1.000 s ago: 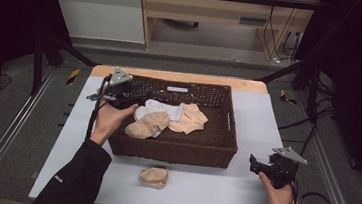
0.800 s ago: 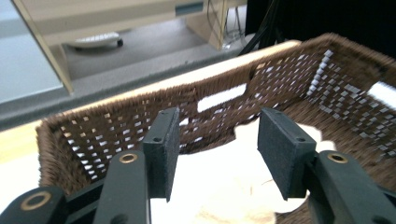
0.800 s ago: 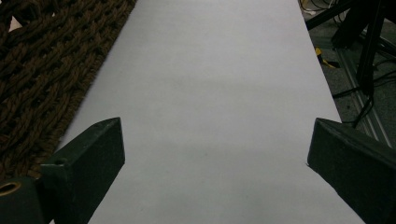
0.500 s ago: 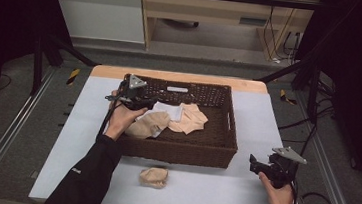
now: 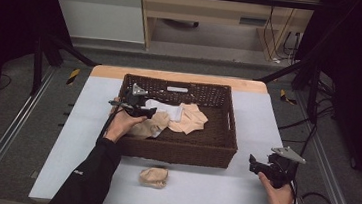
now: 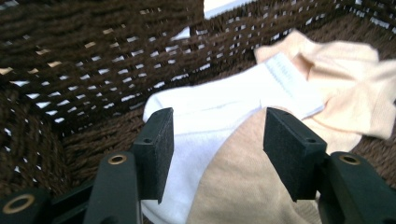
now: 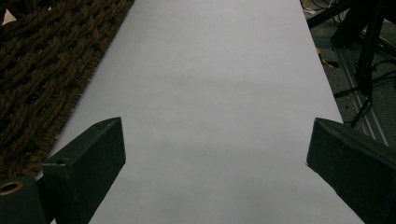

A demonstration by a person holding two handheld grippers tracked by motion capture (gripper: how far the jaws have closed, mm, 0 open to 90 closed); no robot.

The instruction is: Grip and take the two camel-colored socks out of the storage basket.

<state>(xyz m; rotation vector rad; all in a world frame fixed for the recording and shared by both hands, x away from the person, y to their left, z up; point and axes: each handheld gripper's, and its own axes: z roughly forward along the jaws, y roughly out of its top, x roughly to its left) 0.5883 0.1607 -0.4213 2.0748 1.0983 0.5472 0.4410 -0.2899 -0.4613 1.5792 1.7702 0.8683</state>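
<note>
One wicker basket [image 5: 179, 147] on the surface [image 5: 268, 115]. Inside the basket, three pieces of cloth: one white sock [image 5: 165, 109], one tan sock [image 5: 149, 128] lying partly over it, and one peach sock [image 5: 190, 119] spread beside them. One more tan bundle [image 5: 153, 177], rolled up, out on the surface in front of the basket. Two hand-held grippers: one left gripper [image 5: 149, 112], one right gripper [image 5: 253, 163].

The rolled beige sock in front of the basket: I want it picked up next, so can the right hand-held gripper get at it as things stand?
Probably yes: the rolled beige sock lies on open table, the right hand-held gripper is open, and nothing lies between them.
</note>
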